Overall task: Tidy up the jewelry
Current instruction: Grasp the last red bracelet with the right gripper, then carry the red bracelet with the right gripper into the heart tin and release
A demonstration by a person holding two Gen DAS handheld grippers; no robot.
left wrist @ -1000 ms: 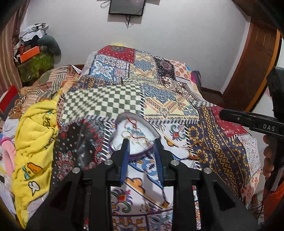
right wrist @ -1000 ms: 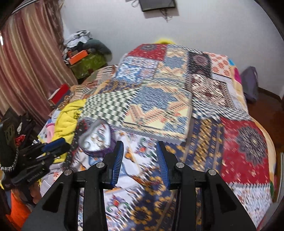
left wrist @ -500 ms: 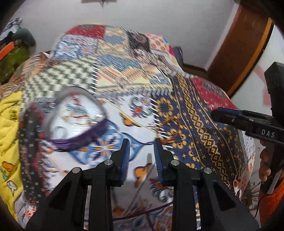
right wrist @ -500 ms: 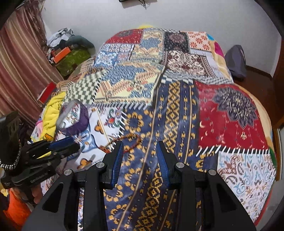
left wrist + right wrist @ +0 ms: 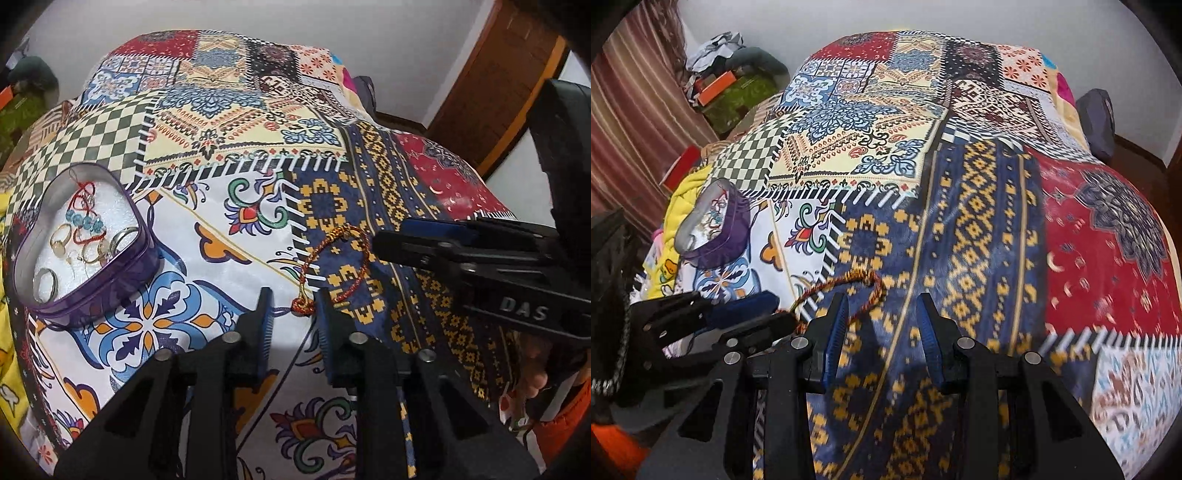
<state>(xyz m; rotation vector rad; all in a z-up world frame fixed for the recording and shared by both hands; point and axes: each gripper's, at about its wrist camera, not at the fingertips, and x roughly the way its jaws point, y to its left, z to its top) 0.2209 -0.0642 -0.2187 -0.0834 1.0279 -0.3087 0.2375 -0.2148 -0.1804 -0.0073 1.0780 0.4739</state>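
A red-and-gold braided cord bracelet (image 5: pixel 341 264) lies on the patchwork bedspread (image 5: pixel 229 206); it also shows in the right wrist view (image 5: pixel 846 291). My left gripper (image 5: pixel 293 308) is open, its fingertips on either side of the bracelet's knotted end, just above the cloth. A purple heart-shaped tin (image 5: pixel 81 243) to the left holds several rings and red thread bracelets; it also shows in the right wrist view (image 5: pixel 716 229). My right gripper (image 5: pixel 882 317) is open and empty, low over the blue-and-yellow patch just right of the bracelet.
A yellow cloth (image 5: pixel 674 206) is bunched at the bed's left edge. A brown wooden door (image 5: pixel 495 77) stands at the right. A pile of boxes and clothes (image 5: pixel 731 85) sits by the striped curtain (image 5: pixel 635 110) at the back left.
My left gripper has moved right from the tin and down to the bracelet's knotted end. My right gripper has dropped lower beside the bracelet.
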